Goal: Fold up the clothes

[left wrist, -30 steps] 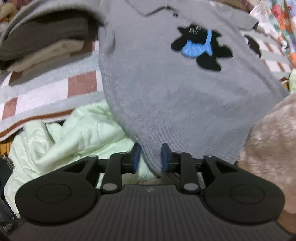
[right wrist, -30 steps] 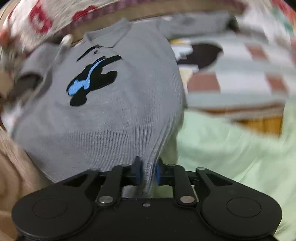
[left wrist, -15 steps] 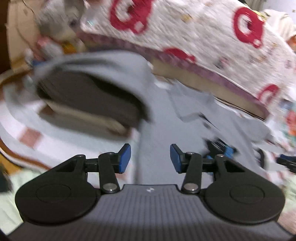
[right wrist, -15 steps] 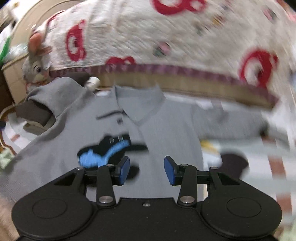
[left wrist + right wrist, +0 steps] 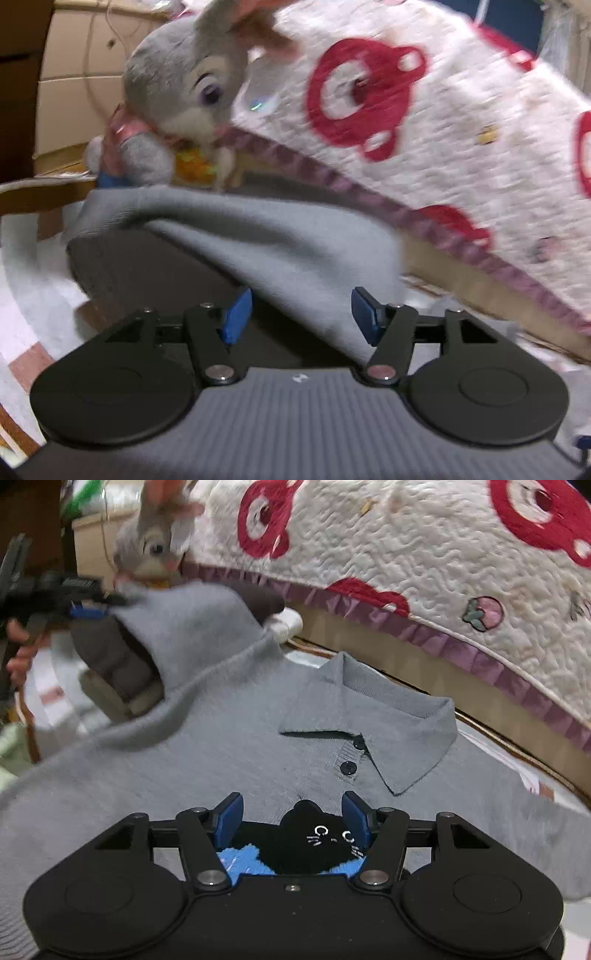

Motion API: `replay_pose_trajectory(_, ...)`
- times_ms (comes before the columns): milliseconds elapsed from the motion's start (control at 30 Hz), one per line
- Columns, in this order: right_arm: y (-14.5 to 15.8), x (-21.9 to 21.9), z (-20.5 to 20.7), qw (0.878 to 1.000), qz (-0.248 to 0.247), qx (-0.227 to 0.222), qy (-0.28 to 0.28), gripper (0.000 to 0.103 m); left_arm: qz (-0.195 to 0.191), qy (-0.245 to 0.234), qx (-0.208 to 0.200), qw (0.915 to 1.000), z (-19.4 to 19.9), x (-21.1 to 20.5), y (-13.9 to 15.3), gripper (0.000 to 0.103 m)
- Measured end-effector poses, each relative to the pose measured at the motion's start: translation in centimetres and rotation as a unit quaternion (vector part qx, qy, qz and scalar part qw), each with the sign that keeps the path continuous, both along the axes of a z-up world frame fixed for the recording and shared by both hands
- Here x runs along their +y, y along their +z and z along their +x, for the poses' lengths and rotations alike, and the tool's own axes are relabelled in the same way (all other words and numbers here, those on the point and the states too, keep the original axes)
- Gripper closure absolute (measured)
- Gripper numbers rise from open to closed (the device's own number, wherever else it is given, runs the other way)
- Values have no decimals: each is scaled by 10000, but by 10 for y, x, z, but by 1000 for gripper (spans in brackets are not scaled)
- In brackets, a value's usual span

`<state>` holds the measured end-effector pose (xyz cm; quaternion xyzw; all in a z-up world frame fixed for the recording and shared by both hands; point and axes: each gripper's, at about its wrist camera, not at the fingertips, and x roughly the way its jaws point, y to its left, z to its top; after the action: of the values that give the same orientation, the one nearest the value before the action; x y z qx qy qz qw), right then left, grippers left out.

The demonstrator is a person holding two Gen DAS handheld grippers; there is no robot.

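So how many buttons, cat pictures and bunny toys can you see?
Buttons on the grey polo: 2
Black cat pictures: 1
Grey bunny toys: 1
Total: 4

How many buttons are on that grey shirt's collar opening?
2. Both sit on the placket of the grey polo shirt below the collar: the upper button and the lower button, one above the other. More could be hidden behind the right tongs.
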<state>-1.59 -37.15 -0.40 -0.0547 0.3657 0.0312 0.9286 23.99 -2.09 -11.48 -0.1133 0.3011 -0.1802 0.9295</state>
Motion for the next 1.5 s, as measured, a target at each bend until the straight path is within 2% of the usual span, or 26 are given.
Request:
replay_pose_trajectory(100,-9,3,2,10000,57,-15,-38,40,-439,113,62,9990,9,10,-10,44)
replay_pose_trajectory(167,-18,-4,-1,9995,142,161,-210,40,-454,-143,48,9989,7,11,-13,44)
replay_pose_trajectory(233,-25,-19,-10,9977,319,193,-560,40,-293,-334,-167,9989,5,9,-12,44)
replay_pose_trajectory(300,-31,-35,-16,9944,538,252,-871,40,-436,-416,-334,9976,5,13,-8,43)
replay_pose_trajectory(400,-36,-54,-17,9887,851,316,-1195,41,-1162,-457,54,9922,9,22,-10,42)
replay_pose_trajectory(467,-34,-61,-17,9858,1094,250,-1249,42,-1309,-669,270,9888,4,19,-14,43)
replay_pose_trajectory(533,-24,-71,-21,9778,1709,88,-1212,45,-1189,-931,437,9876,-4,11,-18,44)
replay_pose_trajectory(567,-19,-73,-21,9766,1825,34,-1139,58,-1118,-1177,531,9853,-9,4,-20,44)
replay_pose_trajectory(600,-16,-76,-21,9796,1687,30,-1088,85,-1047,-1437,626,9821,-13,-3,-21,44)
replay_pose_trajectory(633,-13,-79,-20,9825,1549,27,-1038,95,-958,-1867,818,9743,-15,-15,-24,42)
replay_pose_trajectory(667,-13,-89,-23,9817,1497,63,-1179,95,-864,-2314,1021,9636,-17,-27,-27,42)
replay_pose_trajectory(700,-14,-99,-26,9806,1444,100,-1319,94,-768,-2756,1221,9504,-19,-40,-30,42)
replay_pose_trajectory(733,-15,-109,-29,9794,1391,136,-1459,93,-564,-2857,1180,9494,-24,-49,-33,42)
replay_pose_trajectory(800,-17,-128,-36,9761,1284,209,-1738,80,-41,-2870,1226,9501,-27,-64,-44,42)
replay_pose_trajectory(833,-17,-138,-39,9742,1230,245,-1877,71,224,-2870,1253,9494,-29,-71,-50,41)
replay_pose_trajectory(867,-18,-148,-42,9720,1175,281,-2016,48,488,-2868,1280,9481,-30,-79,-56,41)
replay_pose_trajectory(900,-19,-158,-45,9696,1121,317,-2154,36,660,-2776,1317,9493,-29,-81,-62,41)
replay_pose_trajectory(933,-20,-167,-48,9669,1067,353,-2292,35,820,-2671,1355,9506,-28,-83,-67,41)
replay_pose_trajectory(1000,-33,-191,-58,9543,1320,526,-2628,35,938,-2785,1576,9428,-29,-87,-75,41)
replay_pose_trajectory(1067,-46,-214,-72,9293,2137,550,-2963,35,1043,-2916,1805,9336,-29,-91,-82,37)
replay_pose_trajectory(1200,-66,-226,-75,9207,2132,759,-3179,35,1273,-2786,1585,9386,-25,-106,-88,36)
replay_pose_trajectory(1367,-90,-242,-64,9164,2166,898,-3243,35,1560,-2605,1282,9441,-20,-124,-96,36)
replay_pose_trajectory(1400,-88,-241,-62,9207,2160,814,-3147,54,1617,-2568,1221,9450,-19,-127,-97,36)
replay_pose_trajectory(1433,-85,-241,-61,9248,2155,730,-3050,68,1647,-2578,1191,9446,-19,-128,-97,36)
replay_pose_trajectory(1467,-83,-240,-59,9287,2149,646,-2953,88,1674,-2594,1165,9440,-18,-129,-96,44)
replay_pose_trajectory(1500,-81,-240,-58,9324,2143,562,-2855,94,1701,-2609,1139,9434,-18,-129,-96,60)
